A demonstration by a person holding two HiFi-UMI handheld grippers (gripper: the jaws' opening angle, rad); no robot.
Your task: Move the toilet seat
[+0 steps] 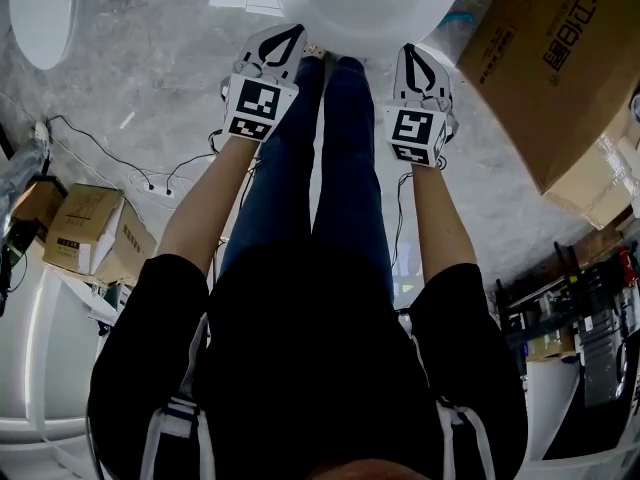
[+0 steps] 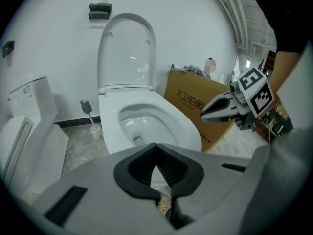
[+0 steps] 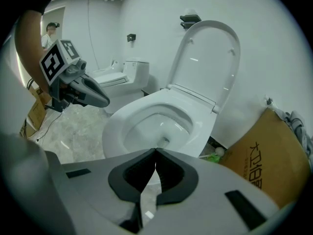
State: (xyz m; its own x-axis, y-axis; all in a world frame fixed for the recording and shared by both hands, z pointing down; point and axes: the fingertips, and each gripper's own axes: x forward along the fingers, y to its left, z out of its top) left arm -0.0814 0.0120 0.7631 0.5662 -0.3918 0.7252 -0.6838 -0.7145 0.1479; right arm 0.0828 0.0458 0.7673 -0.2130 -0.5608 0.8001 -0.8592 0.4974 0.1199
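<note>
The white toilet (image 1: 370, 3) stands in front of me, and its lid (image 2: 127, 53) is raised against the wall. The white seat ring (image 2: 168, 116) lies flat around the open bowl (image 3: 156, 129). My left gripper (image 1: 293, 36) hovers just short of the bowl's near left edge, jaws shut and empty; its tips (image 2: 156, 145) meet. My right gripper (image 1: 412, 53) hovers at the near right edge, also shut with nothing in it (image 3: 156, 151). Each shows in the other's view: right gripper (image 2: 208, 115), left gripper (image 3: 102, 101). Neither touches the seat.
A large cardboard box (image 1: 560, 58) stands close to the toilet's right side. A second toilet (image 2: 29, 126) is at the left, with a toilet brush (image 2: 88, 114) between the two. Cables (image 1: 110, 158) and small boxes (image 1: 90, 233) lie on the marble floor. A person (image 3: 49, 31) stands far back.
</note>
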